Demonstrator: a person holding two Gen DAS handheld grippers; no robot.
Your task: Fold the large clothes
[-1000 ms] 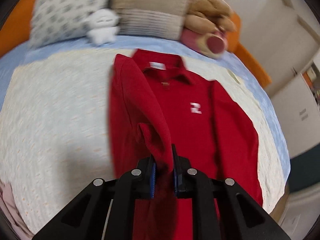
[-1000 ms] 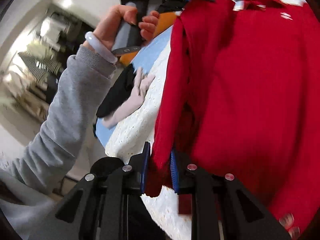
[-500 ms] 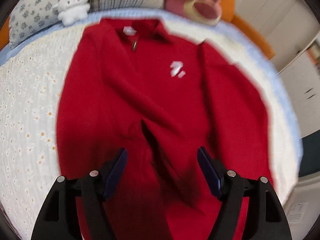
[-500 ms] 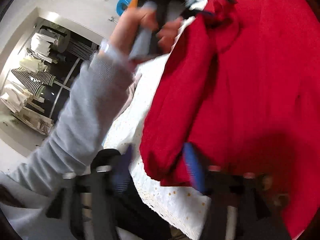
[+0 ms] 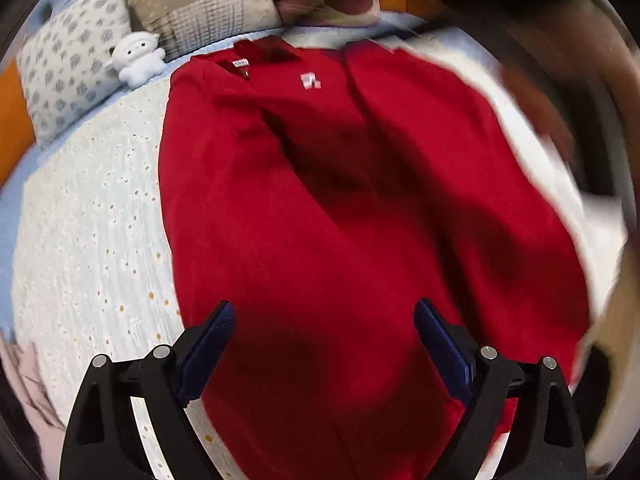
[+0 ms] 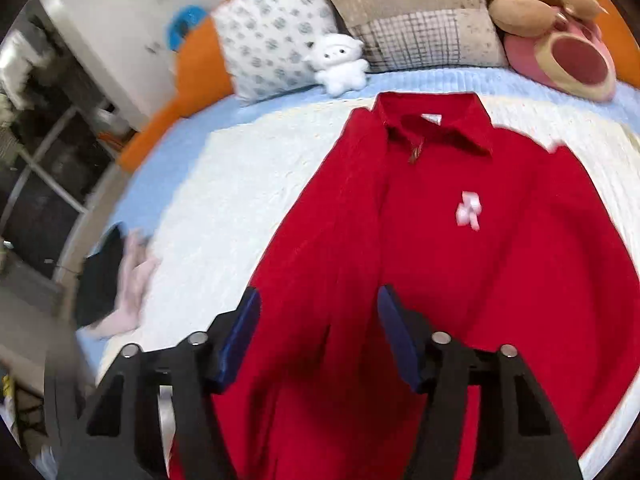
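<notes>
A red long-sleeved shirt (image 5: pixel 340 220) with a collar and a small white chest logo lies flat on the bed, collar toward the pillows. One sleeve is folded inward over the front (image 6: pixel 344 240). My left gripper (image 5: pixel 324 312) hovers over the shirt's lower half. Its jaws are opening wide, and the blue pads (image 5: pixel 216 340) touch no cloth. My right gripper (image 6: pixel 319 300) hangs above the folded sleeve side of the shirt (image 6: pixel 460 280). Its jaws are closing, with the cloth lying below them and nothing pinched.
A white dotted blanket (image 6: pixel 240 184) over a blue sheet (image 6: pixel 168 152) covers the bed. Pillows (image 6: pixel 272 36), a white plush (image 6: pixel 340 64) and a brown-and-pink plush (image 6: pixel 556 40) line the head end. Dark and pink clothes (image 6: pixel 116 280) lie at the bed's left edge. A blurred shape crosses the left wrist view's right side.
Both grippers let go of the red sleeve and opened. The left one sank over the shirt's lower half. The right one swung from the bed's edge to face the pillows.
</notes>
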